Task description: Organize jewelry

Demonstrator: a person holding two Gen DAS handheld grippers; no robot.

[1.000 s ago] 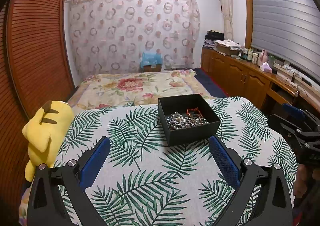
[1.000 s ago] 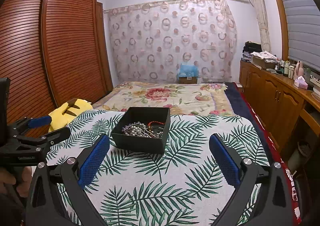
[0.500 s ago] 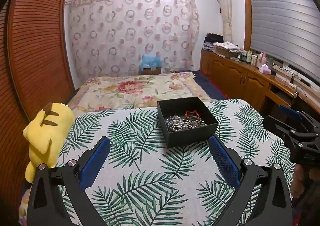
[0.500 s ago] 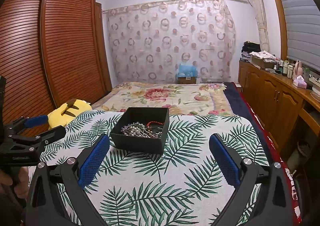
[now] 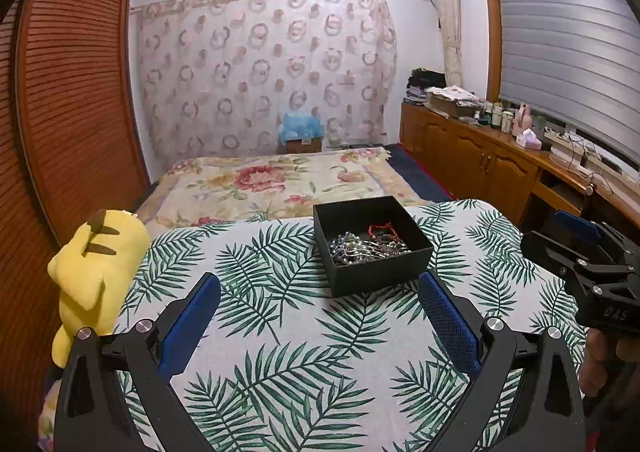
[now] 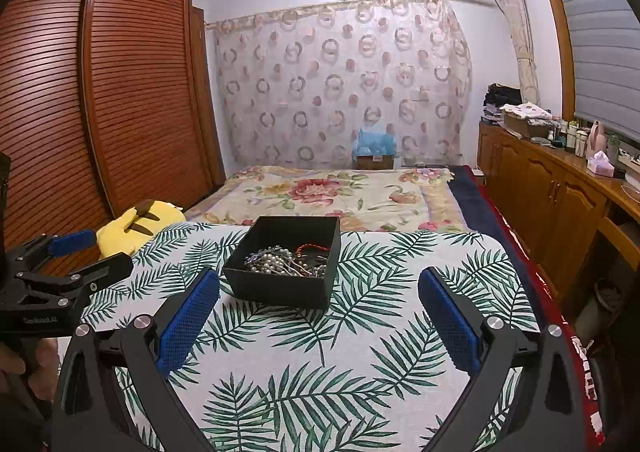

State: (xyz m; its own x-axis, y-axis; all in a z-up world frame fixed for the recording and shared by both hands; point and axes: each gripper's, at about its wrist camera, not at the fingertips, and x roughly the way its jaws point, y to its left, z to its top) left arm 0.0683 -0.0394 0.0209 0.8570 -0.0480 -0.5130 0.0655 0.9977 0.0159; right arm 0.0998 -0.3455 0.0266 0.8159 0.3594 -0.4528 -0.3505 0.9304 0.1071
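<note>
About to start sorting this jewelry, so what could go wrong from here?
The pearl strand, red cord and chains lie tangled in the black box, so lifting one piece may drag others out. The box sits loose on the leaf-print cloth and could slide or tip if an open gripper nudges it.

Both wrist cameras sit low over the leaf-print counter (image 5: 280,332), facing 12 o'clock toward the curtain (image 6: 340,83). The left view has the black box (image 5: 372,248) near, at 1 o'clock; the right view has it at 11 o'clock. Both share box, bed (image 6: 340,191) and curtain.
</note>
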